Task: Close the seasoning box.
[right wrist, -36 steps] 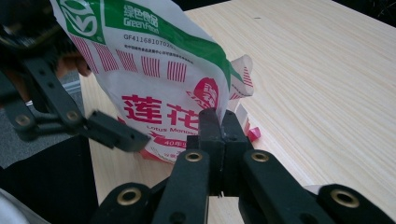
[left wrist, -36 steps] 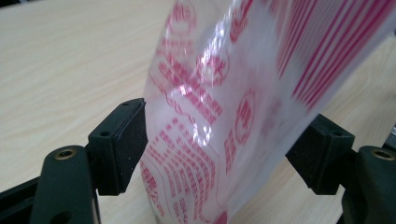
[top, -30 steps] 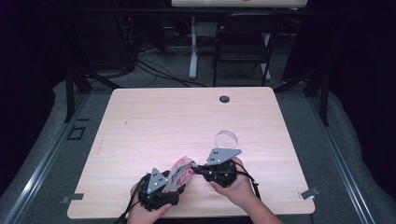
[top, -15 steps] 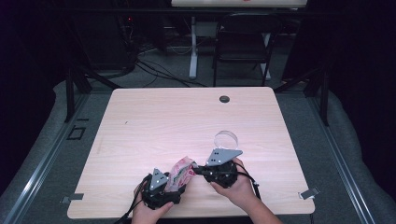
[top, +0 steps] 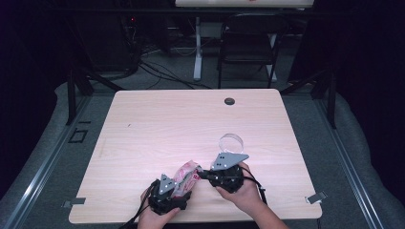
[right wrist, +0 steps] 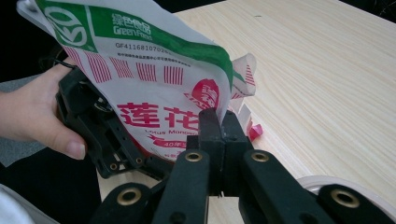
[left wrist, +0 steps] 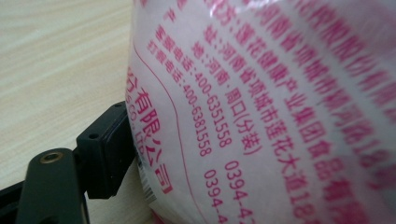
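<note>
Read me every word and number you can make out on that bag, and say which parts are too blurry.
On the printed plastic bag, green band: "GreenFood"
Below it: "GF41168107", the last digits unclear
Large red characters: "莲花"
Red banner: "40年", the rest too small
On the bag's back: "400-6351558"
"400-6381558"
"周口(分装)"
The remaining red Chinese lines are too blurred.

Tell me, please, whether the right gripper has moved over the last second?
No. The right gripper sits at the same spot just below the clear ring on the table, shut on the edge of the bag.
</note>
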`<act>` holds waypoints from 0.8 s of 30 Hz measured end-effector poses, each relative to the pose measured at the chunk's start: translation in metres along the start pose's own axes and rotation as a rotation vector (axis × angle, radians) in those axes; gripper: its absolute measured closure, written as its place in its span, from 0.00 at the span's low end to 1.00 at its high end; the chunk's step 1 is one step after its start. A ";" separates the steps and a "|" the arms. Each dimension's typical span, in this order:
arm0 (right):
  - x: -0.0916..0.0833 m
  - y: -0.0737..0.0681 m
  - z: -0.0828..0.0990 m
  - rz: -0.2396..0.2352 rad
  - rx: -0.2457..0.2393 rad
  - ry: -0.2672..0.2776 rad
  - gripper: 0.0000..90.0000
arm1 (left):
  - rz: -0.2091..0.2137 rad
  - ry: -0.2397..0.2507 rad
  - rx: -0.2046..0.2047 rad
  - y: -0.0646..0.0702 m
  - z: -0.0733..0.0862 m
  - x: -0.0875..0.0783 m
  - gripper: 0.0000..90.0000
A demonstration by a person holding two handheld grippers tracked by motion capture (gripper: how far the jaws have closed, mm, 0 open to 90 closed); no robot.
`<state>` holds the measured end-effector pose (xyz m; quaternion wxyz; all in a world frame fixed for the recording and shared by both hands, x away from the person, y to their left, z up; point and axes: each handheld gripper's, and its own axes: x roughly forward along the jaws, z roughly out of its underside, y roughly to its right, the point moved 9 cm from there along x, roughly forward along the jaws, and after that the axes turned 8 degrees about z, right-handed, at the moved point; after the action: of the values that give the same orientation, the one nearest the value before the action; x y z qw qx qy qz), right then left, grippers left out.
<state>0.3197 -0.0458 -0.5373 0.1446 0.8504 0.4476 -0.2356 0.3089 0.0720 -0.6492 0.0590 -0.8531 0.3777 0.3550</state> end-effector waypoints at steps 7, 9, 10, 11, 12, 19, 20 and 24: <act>-0.001 0.000 0.001 0.000 -0.006 -0.003 1.00 | -0.007 -0.005 -0.003 0.000 0.001 0.001 0.25; -0.001 0.000 0.001 0.002 -0.007 -0.003 1.00 | -0.027 -0.013 0.009 0.000 0.001 0.001 0.25; 0.000 0.000 0.001 0.002 -0.007 -0.004 1.00 | -0.033 -0.015 0.020 -0.001 0.002 0.001 0.25; 0.000 0.000 0.001 0.000 -0.007 -0.004 1.00 | -0.039 -0.014 0.023 -0.001 0.002 0.001 0.25; 0.000 0.000 0.001 0.000 -0.006 -0.004 1.00 | -0.047 -0.017 0.029 0.000 0.003 0.001 0.25; 0.000 -0.001 0.001 -0.001 -0.005 -0.003 1.00 | -0.077 0.010 0.021 0.000 0.004 0.001 0.24; 0.000 -0.001 0.001 -0.001 -0.005 -0.004 1.00 | -0.081 0.013 0.017 0.000 0.004 0.002 0.24; 0.000 -0.001 0.001 0.001 -0.007 -0.006 1.00 | -0.087 0.012 0.014 0.000 0.004 0.002 0.23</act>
<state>0.3189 -0.0458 -0.5379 0.1491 0.8495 0.4476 -0.2362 0.3071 0.0727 -0.6536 0.0781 -0.8705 0.3432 0.3441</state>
